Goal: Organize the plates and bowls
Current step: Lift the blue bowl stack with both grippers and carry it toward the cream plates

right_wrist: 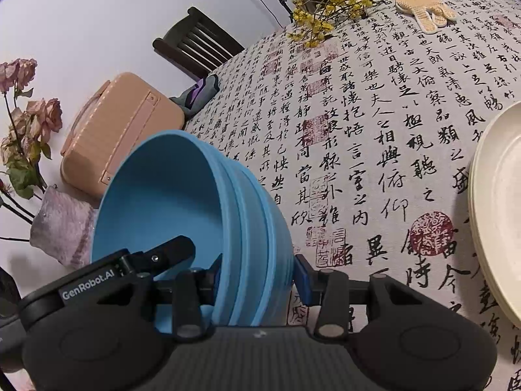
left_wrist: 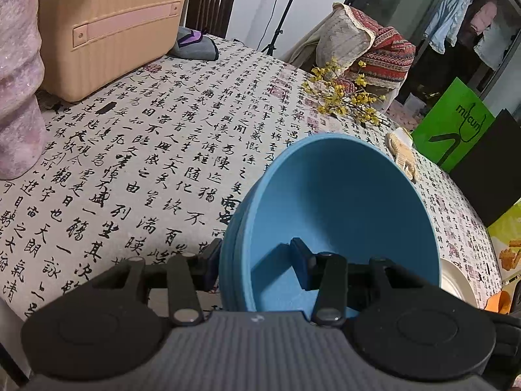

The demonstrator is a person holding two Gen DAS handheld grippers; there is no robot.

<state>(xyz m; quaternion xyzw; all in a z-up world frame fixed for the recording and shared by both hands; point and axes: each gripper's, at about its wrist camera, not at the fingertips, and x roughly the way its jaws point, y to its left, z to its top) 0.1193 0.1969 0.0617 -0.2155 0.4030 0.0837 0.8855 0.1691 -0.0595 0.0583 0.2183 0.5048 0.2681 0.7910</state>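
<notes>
The calligraphy-printed tablecloth (right_wrist: pixel 374 137) lies bare across its middle. Obstacles ring it: a peach ribbed hard case (left_wrist: pixel 107 29), a cream plate stack (right_wrist: pixel 498 202), yellow blossom twigs (left_wrist: pixel 345 97), and 1 knitted glove (right_wrist: pixel 423 3).

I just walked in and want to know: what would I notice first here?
The stack of blue bowls, tipped up over the table, with the left gripper and the right gripper each clamped on its rim. Under it lies a tablecloth covered in big black writing, and cream plates sit nearby.
</notes>
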